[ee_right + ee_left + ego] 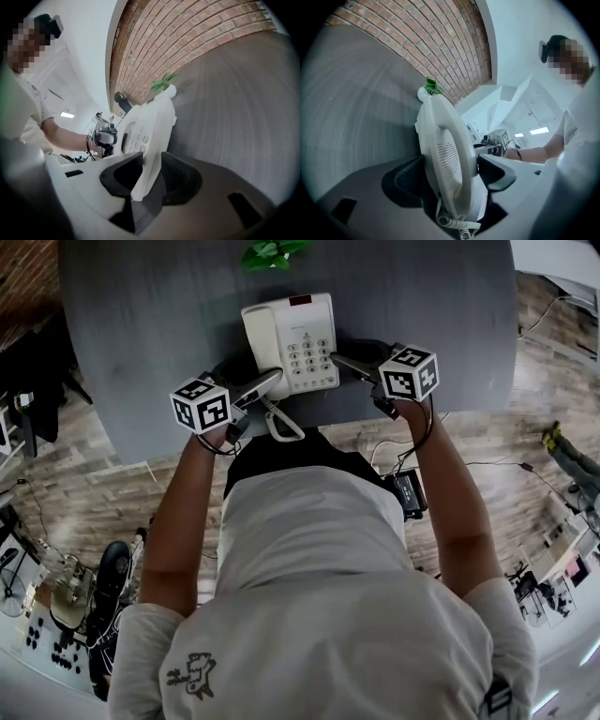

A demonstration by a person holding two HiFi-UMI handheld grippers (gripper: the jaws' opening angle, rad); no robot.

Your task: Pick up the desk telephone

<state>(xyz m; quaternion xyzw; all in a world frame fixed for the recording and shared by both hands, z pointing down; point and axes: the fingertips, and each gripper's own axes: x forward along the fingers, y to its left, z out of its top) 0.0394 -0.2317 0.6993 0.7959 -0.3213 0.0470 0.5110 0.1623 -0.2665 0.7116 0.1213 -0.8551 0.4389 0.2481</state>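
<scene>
A white desk telephone (pixel 291 338) lies on the grey table (pixel 141 334), with its handset (pixel 262 338) on the left side and its keypad facing up. My left gripper (pixel 267 381) grips the phone's left side: in the left gripper view its dark pads press on either side of the handset edge (pixel 445 154). My right gripper (pixel 342 362) grips the phone's right edge. In the right gripper view that thin white edge (pixel 150 126) stands between the two pads, which touch it. The coiled cord (pixel 281 423) hangs over the table's near edge.
A small green plant (pixel 272 251) stands at the table's far edge, just behind the phone. A brick wall (pixel 187 37) runs behind the table. Cables and equipment lie on the wooden floor (pixel 525 456) to both sides of the person.
</scene>
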